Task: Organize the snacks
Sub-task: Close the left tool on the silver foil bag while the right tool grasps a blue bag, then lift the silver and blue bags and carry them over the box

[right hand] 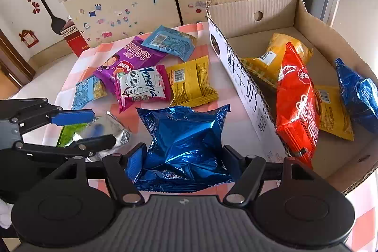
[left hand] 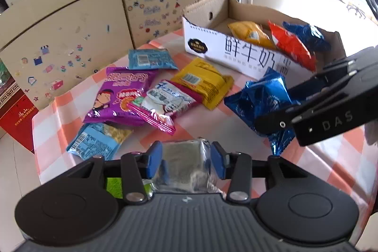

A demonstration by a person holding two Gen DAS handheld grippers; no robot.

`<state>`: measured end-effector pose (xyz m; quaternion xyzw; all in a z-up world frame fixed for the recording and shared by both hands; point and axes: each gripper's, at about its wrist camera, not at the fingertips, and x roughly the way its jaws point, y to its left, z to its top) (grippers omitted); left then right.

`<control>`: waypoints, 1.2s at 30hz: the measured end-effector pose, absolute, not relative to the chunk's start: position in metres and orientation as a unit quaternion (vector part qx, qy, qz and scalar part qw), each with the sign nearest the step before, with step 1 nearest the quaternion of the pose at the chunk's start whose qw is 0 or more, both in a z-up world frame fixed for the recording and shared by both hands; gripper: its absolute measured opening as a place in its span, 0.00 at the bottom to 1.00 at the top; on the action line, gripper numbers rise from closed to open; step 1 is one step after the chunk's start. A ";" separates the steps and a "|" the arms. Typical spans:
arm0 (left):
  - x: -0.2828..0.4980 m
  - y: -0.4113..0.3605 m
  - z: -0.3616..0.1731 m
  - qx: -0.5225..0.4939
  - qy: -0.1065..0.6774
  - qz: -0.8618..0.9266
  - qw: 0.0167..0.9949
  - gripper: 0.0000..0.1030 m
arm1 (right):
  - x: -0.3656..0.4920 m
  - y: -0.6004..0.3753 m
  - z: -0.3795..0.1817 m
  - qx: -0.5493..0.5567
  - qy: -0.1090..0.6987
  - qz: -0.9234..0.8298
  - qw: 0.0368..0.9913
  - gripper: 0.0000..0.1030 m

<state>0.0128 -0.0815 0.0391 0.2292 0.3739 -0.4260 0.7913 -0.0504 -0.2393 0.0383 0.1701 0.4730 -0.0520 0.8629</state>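
Two claws over a checked table (right hand: pixel 236 84), each with a snack packet, beside an open cardboard box (right hand: pixel 314 23) already partly filled. Step in hand, judged: carrying both packets to the box. To do well: lift clear of the box's near wall, lower onto bare cardboard beside the orange packet (right hand: pixel 296 108), release only once inside; avoid squeezing harder, since both foils look soft and crushable. Left claw (left hand: pixel 186 158): closed down narrowly, blue pads pressing both sides of a silver-and-green packet (left hand: pixel 183 155), apparently lifted just off the table. Right claw (right hand: pixel 183 163): roughly half open, jaws gripping the edges of a puffy blue foil packet (right hand: pixel 186 145) near the box's front wall. Remaining on the table: purple packet (left hand: pixel 118 96), white-and-pink packet (left hand: pixel 165 103), yellow packet (left hand: pixel 203 84), two light-blue packets (left hand: pixel 150 59).
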 end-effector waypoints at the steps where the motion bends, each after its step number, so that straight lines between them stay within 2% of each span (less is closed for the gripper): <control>1: 0.014 -0.081 0.040 0.227 0.373 -0.426 0.792 0.43 | -0.050 -0.240 0.038 0.171 0.473 -0.051 0.863 0.74; 8: 0.020 -0.077 0.032 0.213 0.402 -0.427 0.781 0.44 | -0.051 -0.240 0.039 0.171 0.473 -0.051 0.863 0.74; 13: 0.017 -0.081 0.024 0.219 0.412 -0.423 0.776 0.68 | -0.051 -0.239 0.038 0.171 0.475 -0.051 0.862 0.74; 15: 0.015 -0.085 0.019 0.229 0.418 -0.417 0.774 0.71 | -0.051 -0.239 0.038 0.170 0.475 -0.049 0.862 0.74; 17: 0.015 -0.087 0.011 0.235 0.432 -0.406 0.770 0.71 | -0.051 -0.239 0.038 0.169 0.476 -0.048 0.862 0.74; 20: 0.009 -0.089 0.003 0.252 0.422 -0.404 0.772 0.62 | -0.050 -0.238 0.038 0.167 0.477 -0.047 0.861 0.74; 21: 0.010 -0.089 0.005 0.246 0.424 -0.410 0.769 0.56 | -0.050 -0.238 0.038 0.167 0.477 -0.046 0.862 0.74; 36: 0.018 -0.084 0.043 0.228 0.372 -0.378 0.817 0.56 | -0.051 -0.233 0.051 0.122 0.459 -0.040 0.879 0.74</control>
